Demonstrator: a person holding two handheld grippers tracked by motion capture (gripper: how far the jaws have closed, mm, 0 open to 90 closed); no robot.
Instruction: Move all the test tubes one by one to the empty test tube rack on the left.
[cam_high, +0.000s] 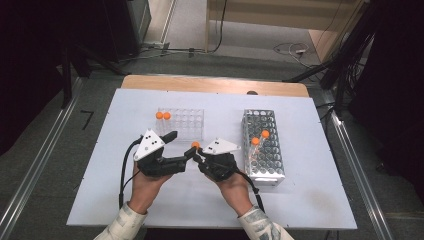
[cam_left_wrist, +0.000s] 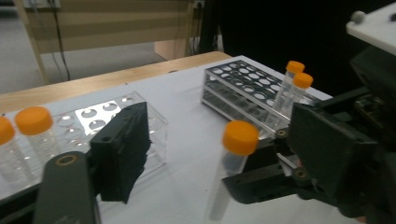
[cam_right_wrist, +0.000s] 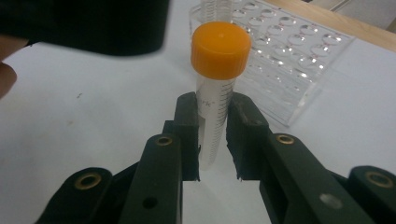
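- Near the middle of the high view, the right gripper (cam_high: 196, 154) pinches a clear plastic tube with an orange screw cap (cam_high: 195, 145); in the right gripper view its jaws press on the graduated tube wall just below the cap (cam_right_wrist: 219, 48), and the tube stands upright.
- Just left of it, the left gripper (cam_high: 181, 148) has its jaws spread wide, one on each side of the tube and touching nothing.
- Judged from this, a hand-over between grippers is under way: the left jaws should close squarely on the tube wall below the cap, clear of the right jaws, and the right should let go only once that grip is firm.
- Above the left hand sits a clear acrylic tube rack (cam_high: 187, 123) with two capped tubes at its upper left corner.
- At right lies a metal perforated tube rack (cam_high: 263, 145) holding two leaning capped tubes.
- Neither rack blocks the exchange; the white table mat (cam_high: 310, 195) around it is bare.
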